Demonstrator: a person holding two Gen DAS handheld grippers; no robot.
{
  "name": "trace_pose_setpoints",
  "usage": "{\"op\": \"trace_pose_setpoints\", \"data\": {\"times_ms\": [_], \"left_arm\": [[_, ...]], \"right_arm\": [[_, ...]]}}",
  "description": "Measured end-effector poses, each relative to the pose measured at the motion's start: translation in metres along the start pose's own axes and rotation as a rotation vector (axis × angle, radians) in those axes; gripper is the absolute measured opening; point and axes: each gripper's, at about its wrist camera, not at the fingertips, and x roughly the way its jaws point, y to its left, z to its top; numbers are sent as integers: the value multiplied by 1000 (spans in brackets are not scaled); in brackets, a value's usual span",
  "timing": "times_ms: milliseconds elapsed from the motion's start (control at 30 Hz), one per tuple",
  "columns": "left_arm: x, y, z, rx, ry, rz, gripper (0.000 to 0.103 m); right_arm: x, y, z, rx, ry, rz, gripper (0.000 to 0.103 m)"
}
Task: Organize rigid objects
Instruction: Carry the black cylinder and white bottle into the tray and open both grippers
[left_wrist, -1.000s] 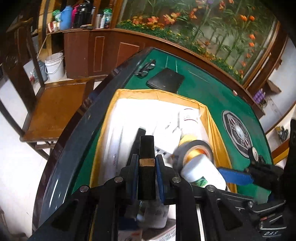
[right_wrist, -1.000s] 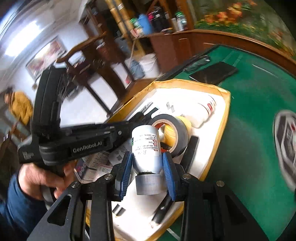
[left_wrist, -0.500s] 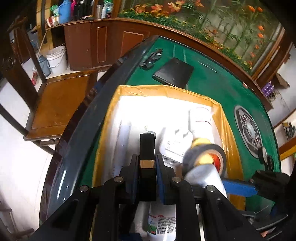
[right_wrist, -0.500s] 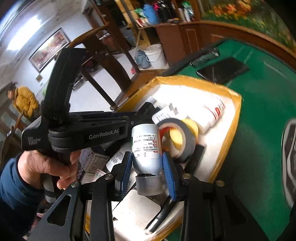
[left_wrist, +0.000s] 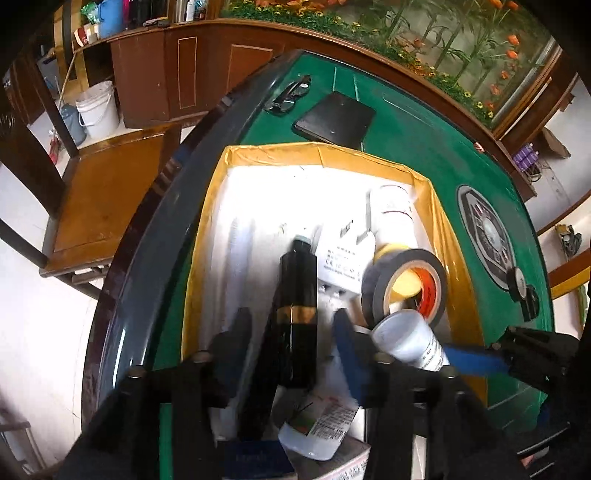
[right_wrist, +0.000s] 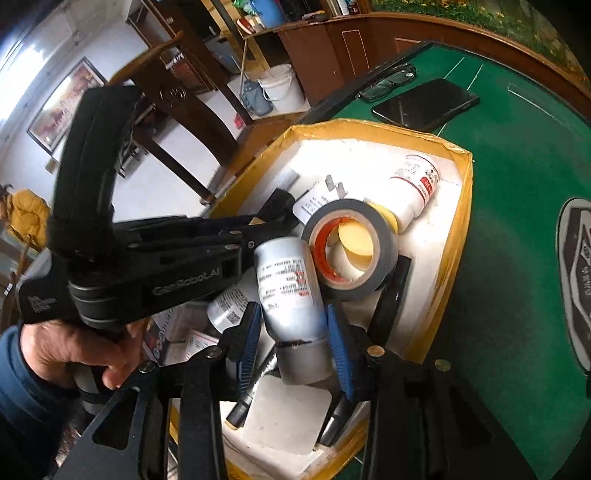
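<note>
Left tool (left_wrist: 291, 328) opening, black bottle (left_wrist: 297, 314) loose between its jaws; right tool (right_wrist: 291, 332) opening around silver bottle (right_wrist: 291, 291), tape roll (right_wrist: 351, 251) just beyond, all in yellow box (right_wrist: 463, 206): release step, next lift clear.

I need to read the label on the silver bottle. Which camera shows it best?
The right wrist view: the silver bottle lies lengthwise, its printed label facing the camera. The left wrist view shows only its base end.
</note>
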Motion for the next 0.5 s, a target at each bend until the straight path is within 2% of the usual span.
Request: {"op": "trace_pose_setpoints", "data": {"times_ms": [67,233,367,500], "left_arm": [[-4,1,-2,6,10,-18,54],[-19,-4,-10,37,5,-44,54],[-39,-27,-11,133,-33,-40,54],[-67,-59,-6,220,-94,-88,54]], "right_arm": [[-5,3,-2,-4,-3,-16,50],[-33,3,-11,10,-27,-34,51],[-67,-11,-29,64,-82,-44,51],[-98,-43,-56,187,-123,-100,51]]}}
